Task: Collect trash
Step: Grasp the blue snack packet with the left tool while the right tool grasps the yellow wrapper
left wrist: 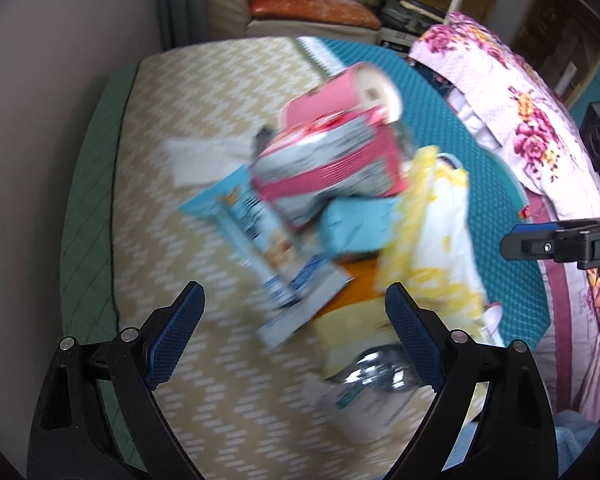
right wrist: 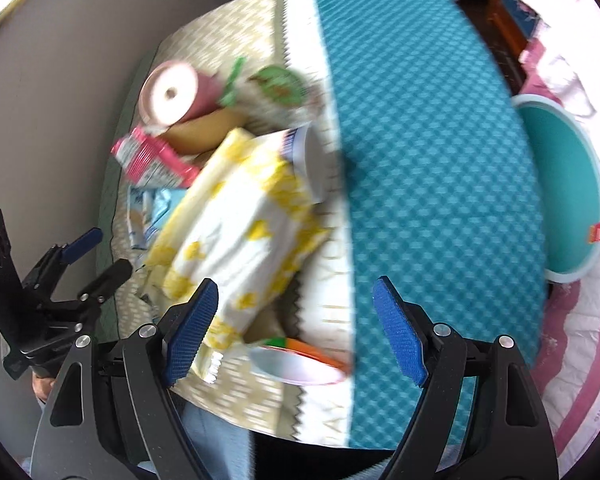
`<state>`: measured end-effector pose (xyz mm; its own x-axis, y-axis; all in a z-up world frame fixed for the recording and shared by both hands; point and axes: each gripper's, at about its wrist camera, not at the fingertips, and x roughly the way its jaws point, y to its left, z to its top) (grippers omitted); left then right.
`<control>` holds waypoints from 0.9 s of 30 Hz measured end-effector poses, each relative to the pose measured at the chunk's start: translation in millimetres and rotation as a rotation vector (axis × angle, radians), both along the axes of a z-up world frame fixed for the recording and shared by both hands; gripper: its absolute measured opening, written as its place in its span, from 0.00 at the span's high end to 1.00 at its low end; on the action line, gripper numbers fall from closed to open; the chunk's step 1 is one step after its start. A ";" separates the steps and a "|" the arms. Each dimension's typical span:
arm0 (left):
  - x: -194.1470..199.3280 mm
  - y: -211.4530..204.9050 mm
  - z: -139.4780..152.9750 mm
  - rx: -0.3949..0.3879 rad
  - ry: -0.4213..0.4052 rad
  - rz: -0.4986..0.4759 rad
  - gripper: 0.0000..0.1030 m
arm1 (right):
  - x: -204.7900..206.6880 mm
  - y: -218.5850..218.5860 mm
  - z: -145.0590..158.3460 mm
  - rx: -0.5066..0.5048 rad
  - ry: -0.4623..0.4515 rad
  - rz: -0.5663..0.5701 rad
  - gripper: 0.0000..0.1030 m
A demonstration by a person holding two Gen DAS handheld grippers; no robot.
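A heap of trash lies on a beige zigzag mat (left wrist: pixel 204 128). It holds a pink paper roll (left wrist: pixel 352 88), a red and grey wrapper (left wrist: pixel 332 160), a light blue wrapper (left wrist: pixel 260 232) and a yellow and white bag (left wrist: pixel 440 232). In the right wrist view the yellow bag (right wrist: pixel 244 224) lies in the middle, the pink roll (right wrist: pixel 172 94) behind it, and a white cup (right wrist: pixel 296 364) close in front. My left gripper (left wrist: pixel 296 320) is open and empty over the heap's near edge. My right gripper (right wrist: pixel 296 320) is open and empty above the cup; it also shows in the left wrist view (left wrist: pixel 540 240).
A teal dimpled cloth (right wrist: pixel 420 140) covers the surface beside the mat. A teal round bin (right wrist: pixel 568 192) lies to the right on a pink floral blanket (left wrist: pixel 520 112). A grey wall (left wrist: pixel 52 100) stands on the left. Furniture and boxes stand at the back.
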<state>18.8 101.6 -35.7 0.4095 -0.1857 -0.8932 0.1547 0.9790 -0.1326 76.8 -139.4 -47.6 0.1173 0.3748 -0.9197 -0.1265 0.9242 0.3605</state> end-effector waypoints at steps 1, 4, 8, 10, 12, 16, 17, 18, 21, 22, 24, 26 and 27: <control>-1.1 10.1 -5.2 -0.012 0.012 0.022 0.11 | 0.6 6.5 -1.7 -0.001 0.003 0.004 0.26; -1.4 27.0 -14.2 -0.030 0.032 0.068 0.11 | 5.4 22.4 -7.1 0.004 0.007 0.005 0.26; 2.7 45.0 -20.3 -0.081 0.050 0.129 0.11 | 9.9 38.3 -11.1 -0.020 -0.025 0.005 0.27; 6.5 48.3 -21.7 -0.099 0.053 0.158 0.11 | 8.7 45.0 -15.0 -0.024 -0.019 0.023 0.42; 11.2 46.8 -24.6 -0.116 0.061 0.177 0.11 | 7.2 51.7 -20.0 -0.024 -0.009 0.035 0.62; 29.1 36.7 -33.4 -0.136 0.089 0.211 0.11 | -1.6 48.0 -18.0 -0.009 -0.026 0.045 0.88; 33.2 33.8 -35.5 -0.139 0.094 0.218 0.11 | -5.1 43.7 -14.2 -0.011 -0.041 0.046 0.93; 36.5 30.9 -37.3 -0.129 0.093 0.232 0.11 | -10.5 35.9 -10.2 -0.011 -0.050 0.045 0.94; 41.1 32.8 -42.3 -0.121 0.098 0.261 0.11 | -16.7 23.2 1.2 -0.006 -0.078 0.028 0.94; 41.7 34.5 -43.9 -0.127 0.101 0.268 0.11 | -16.8 20.6 2.8 -0.004 -0.082 0.023 0.94; 42.3 36.3 -45.1 -0.115 0.097 0.277 0.24 | -17.8 13.9 6.4 0.003 -0.087 0.008 0.94; 42.6 37.1 -44.4 -0.081 0.086 0.283 0.36 | -14.1 5.0 8.6 0.013 -0.089 -0.009 0.94; 41.9 38.2 -44.0 -0.069 0.082 0.284 0.47 | -14.2 3.4 9.5 0.015 -0.092 -0.014 0.94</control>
<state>60.7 139.8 -79.7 0.3804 -0.1359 -0.9148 -0.1380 0.9697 -0.2015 62.6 -136.0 -38.0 0.2064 0.3858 -0.8992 -0.1469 0.9208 0.3613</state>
